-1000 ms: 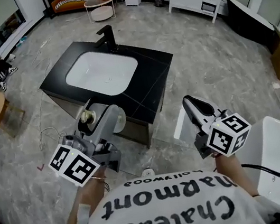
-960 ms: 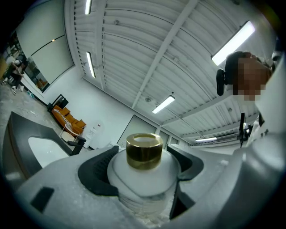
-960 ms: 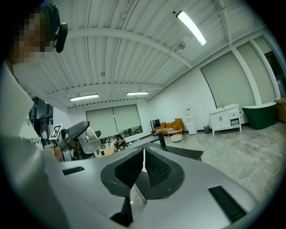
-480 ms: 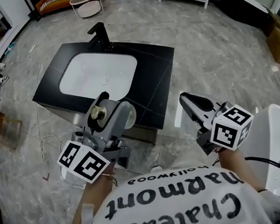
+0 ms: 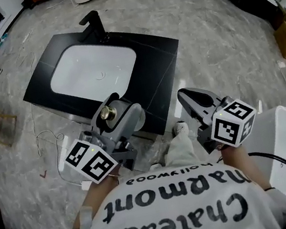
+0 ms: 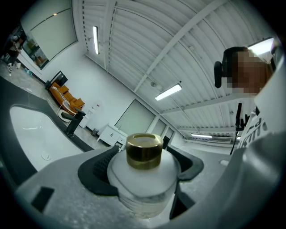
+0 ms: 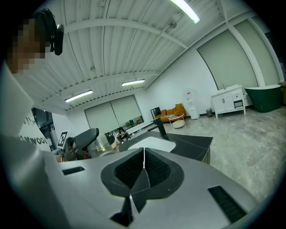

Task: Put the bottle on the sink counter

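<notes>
The left hand-held gripper [image 5: 114, 112] holds the bottle [image 6: 142, 179] between its jaws — pads pressed on the clear body, the gold cap [image 6: 144, 150] poking out past the tips. It hangs at the near edge of the black desk [image 5: 151, 66], whose white basin [image 5: 94, 73] and faucet [image 5: 95, 24] lie ahead of the jaws. The right hand-held gripper [image 7: 143, 162] — jaws closed together, nothing in them — is well off to the left one's right, by the desk's near corner.
</notes>
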The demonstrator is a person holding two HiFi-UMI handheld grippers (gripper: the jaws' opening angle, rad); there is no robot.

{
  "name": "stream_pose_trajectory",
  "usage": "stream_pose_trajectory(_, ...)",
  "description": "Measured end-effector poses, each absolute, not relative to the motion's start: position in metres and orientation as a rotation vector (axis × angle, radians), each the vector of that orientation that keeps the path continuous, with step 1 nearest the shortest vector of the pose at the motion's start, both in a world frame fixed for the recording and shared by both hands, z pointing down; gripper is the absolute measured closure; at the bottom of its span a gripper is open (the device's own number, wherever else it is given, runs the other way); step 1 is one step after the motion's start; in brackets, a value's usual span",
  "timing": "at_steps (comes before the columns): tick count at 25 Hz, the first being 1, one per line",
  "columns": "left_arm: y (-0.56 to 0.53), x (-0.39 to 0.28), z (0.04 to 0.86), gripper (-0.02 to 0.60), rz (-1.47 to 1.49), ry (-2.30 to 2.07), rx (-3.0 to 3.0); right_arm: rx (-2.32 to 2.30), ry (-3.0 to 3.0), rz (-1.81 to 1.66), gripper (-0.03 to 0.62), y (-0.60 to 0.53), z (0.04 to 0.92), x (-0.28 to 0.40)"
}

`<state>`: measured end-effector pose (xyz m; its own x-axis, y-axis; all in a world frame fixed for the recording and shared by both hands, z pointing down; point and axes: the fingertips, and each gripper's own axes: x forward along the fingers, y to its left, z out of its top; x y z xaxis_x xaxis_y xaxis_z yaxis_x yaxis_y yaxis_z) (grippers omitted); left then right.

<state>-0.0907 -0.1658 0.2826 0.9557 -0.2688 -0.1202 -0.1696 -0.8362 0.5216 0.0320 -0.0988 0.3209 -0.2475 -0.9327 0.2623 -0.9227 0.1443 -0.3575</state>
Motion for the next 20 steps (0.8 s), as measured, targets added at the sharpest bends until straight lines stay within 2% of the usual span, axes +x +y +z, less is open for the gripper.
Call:
stream_pose_trajectory(6, -0.189, -0.057, 0.298, 0.236, -0.228, -0.392, 2.559, -1.873, 2.499, -0.681, 0.576, -0.140, 0.326, 0.059)
stream_pose_trajectory(13, -0.228, -0.012, 0.305, 0.236, -0.258, -0.525, 2.513, -1.583, 2.542, -0.868, 0.576, -0.196, 0.329, 0.088)
stream_pose_trajectory(20, -0.258, 0.015, 0.335, 0.236, -0.207, -0.710, 2.519, -1.486, 2.804, -0.891, 0.576, -0.238, 0.354, 0.108)
